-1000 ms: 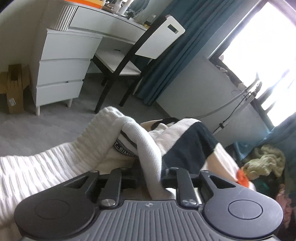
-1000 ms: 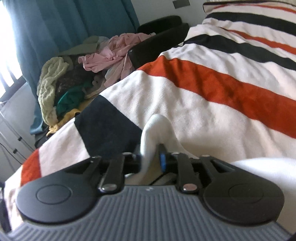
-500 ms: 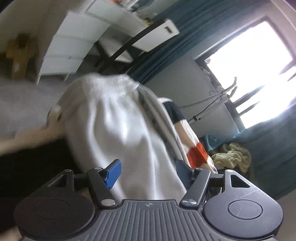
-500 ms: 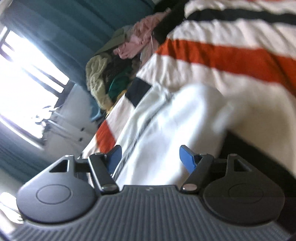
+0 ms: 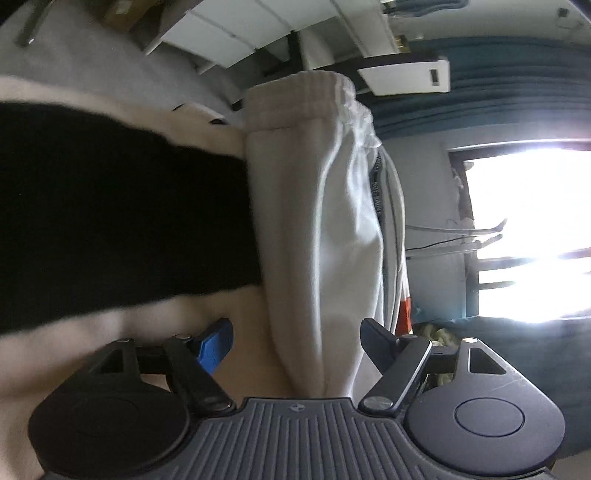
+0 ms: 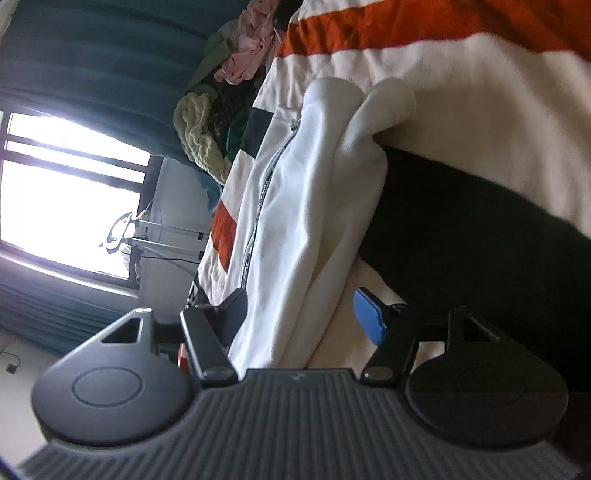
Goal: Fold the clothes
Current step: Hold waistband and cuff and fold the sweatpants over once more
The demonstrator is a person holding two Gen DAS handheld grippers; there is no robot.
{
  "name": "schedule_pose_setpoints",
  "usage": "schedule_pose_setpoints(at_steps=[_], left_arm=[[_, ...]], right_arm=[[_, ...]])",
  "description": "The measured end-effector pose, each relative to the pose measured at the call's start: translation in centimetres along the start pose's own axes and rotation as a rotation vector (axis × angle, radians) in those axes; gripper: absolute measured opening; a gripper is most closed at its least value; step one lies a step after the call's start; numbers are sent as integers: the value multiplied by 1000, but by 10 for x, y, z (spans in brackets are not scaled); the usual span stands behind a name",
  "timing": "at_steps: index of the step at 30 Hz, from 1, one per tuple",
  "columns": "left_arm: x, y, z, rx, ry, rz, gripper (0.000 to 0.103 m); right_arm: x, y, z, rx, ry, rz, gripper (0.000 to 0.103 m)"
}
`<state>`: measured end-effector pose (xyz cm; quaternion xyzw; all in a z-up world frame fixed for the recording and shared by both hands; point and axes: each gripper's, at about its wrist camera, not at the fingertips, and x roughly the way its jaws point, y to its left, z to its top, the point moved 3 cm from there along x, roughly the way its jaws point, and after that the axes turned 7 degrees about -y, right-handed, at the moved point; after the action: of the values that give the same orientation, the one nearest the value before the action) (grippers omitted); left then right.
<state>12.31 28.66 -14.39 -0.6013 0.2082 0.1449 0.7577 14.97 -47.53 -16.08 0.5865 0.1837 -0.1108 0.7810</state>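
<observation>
A white zip-up garment (image 5: 321,229) lies folded on the striped bedspread (image 5: 110,206); its ribbed hem is at the far end in the left wrist view. It also shows in the right wrist view (image 6: 295,206), with its zipper running along the left side. My left gripper (image 5: 297,341) is open, its jaws spread either side of the garment's near end. My right gripper (image 6: 303,310) is open too, jaws spread around the garment's other end. Neither holds the cloth. Both views are rolled sideways.
The bedspread (image 6: 461,122) has cream, black and orange stripes. A pile of loose clothes (image 6: 221,110) sits on a dark chair by the teal curtain. A white dresser (image 5: 229,33), a black-and-white chair (image 5: 402,74) and a bright window (image 5: 528,236) are beyond the bed.
Both grippers were shut on the white garment a second ago; they have opened and let it go. Both cameras have rolled sideways and the garment now lies flat on the bed.
</observation>
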Motion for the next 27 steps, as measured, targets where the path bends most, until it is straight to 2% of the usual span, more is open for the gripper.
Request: schedule_pose_setpoints(at_steps=[3, 6, 11, 12, 13, 15, 17, 19, 22, 27], left_arm=[[10, -2, 4, 37, -32, -26, 76], [19, -5, 9, 95, -64, -21, 63], [28, -2, 23, 141, -125, -22, 38], [30, -3, 26, 166, -136, -28, 37], [31, -4, 30, 190, -148, -33, 30], [27, 3, 34, 152, -179, -49, 22], [21, 8, 36, 119, -214, -69, 15], [13, 4, 37, 122, -256, -94, 11], [5, -8, 36, 126, -308, -134, 8], [8, -38, 38, 94, -324, -155, 7]], right_arm=[[19, -3, -1, 26, 3, 2, 66], [40, -5, -3, 25, -7, -21, 66], [62, -5, 5, 4, -73, -34, 63], [65, -5, 8, -6, -93, -40, 62], [68, -5, 11, -16, -113, -46, 59], [74, -5, 16, -34, -151, -59, 50], [77, -7, 22, -56, -162, -82, 25], [78, -8, 28, -106, -149, -76, 19], [68, -7, 34, -74, -163, -51, 14], [35, 10, 34, -69, -210, -15, 13]])
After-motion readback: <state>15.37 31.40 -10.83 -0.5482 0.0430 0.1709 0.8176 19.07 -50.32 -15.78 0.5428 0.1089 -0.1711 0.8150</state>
